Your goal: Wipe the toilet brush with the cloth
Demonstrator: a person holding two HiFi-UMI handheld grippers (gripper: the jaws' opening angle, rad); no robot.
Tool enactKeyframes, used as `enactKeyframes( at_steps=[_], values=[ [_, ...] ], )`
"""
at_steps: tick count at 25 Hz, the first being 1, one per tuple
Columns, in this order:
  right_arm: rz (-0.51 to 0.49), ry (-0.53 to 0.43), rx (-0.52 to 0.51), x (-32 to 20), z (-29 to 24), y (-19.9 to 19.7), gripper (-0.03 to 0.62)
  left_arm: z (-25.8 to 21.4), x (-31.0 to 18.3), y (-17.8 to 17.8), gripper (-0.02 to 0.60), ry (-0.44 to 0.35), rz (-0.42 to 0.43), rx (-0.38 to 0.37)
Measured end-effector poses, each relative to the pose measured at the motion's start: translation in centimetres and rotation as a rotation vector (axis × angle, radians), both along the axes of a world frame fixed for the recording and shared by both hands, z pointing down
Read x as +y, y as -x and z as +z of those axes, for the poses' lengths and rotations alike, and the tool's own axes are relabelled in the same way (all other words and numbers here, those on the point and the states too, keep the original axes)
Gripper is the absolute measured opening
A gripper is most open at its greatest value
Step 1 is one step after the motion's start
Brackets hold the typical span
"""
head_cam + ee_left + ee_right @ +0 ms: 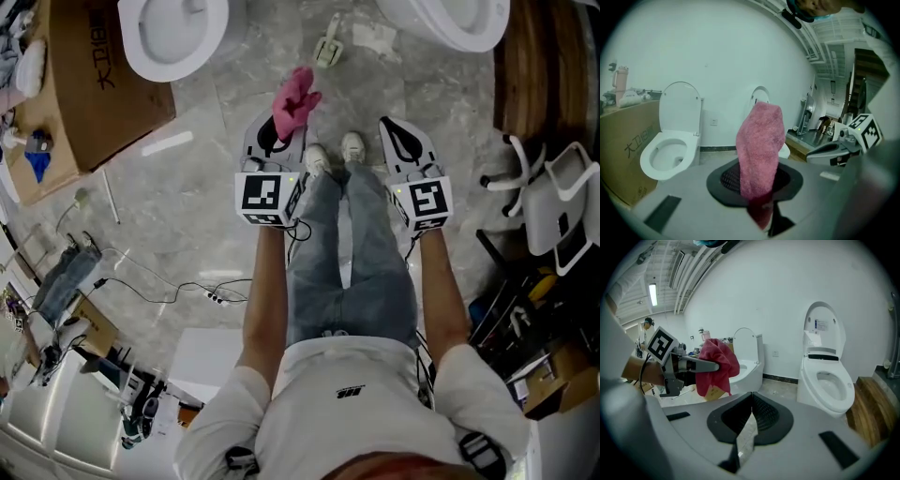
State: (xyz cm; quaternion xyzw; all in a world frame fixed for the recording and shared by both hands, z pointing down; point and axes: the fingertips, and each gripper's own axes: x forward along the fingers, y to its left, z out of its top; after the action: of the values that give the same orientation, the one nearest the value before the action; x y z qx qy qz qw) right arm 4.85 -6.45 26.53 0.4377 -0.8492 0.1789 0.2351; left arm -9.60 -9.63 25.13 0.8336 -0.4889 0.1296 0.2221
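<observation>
My left gripper [284, 124] is shut on a pink cloth [296, 97], which sticks out past its tips above the grey floor. In the left gripper view the cloth [760, 150] stands up from between the jaws and hides their tips. My right gripper [398, 131] is held beside it, shut, with nothing between its fingers [751, 399]. From the right gripper view, the left gripper [717, 365] and the cloth [719, 359] are at the left. A small pale object [327, 51], possibly the toilet brush, lies on the floor beyond the cloth.
Two white toilets stand ahead, one at the left [173, 33] and one at the right [450, 19]. A cardboard box [89, 84] is at the left. A white chair [553, 202] and a wooden step [539, 66] are at the right. Cables [169, 291] trail over the floor.
</observation>
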Motion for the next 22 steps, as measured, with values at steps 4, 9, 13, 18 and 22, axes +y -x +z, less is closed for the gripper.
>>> enactKeyframes(
  at_steps=[4, 9, 13, 18, 22],
  values=[
    [0.005, -0.006, -0.005, -0.3, 2.1, -0.4, -0.005, 2.4, 0.5, -0.9, 0.087, 0.018, 0.017, 0.001],
    [-0.017, 0.018, -0.02, -1.3, 5.1, -0.8, -0.003, 4.9, -0.2, -1.9, 0.087, 0.026, 0.012, -0.008],
    [-0.052, 0.045, -0.031, -2.5, 7.9, -1.1, -0.003, 7.3, -1.2, -2.6, 0.087, 0.052, -0.016, -0.005],
    [-0.088, 0.082, -0.043, -4.2, 11.6, -1.7, -0.003, 10.5, -2.3, -3.0, 0.087, 0.095, -0.068, -0.016],
    [-0.116, 0.1, -0.048, -5.8, 14.4, -1.8, -0.003, 13.0, -3.4, -3.2, 0.087, 0.117, -0.09, -0.02]
  ],
)
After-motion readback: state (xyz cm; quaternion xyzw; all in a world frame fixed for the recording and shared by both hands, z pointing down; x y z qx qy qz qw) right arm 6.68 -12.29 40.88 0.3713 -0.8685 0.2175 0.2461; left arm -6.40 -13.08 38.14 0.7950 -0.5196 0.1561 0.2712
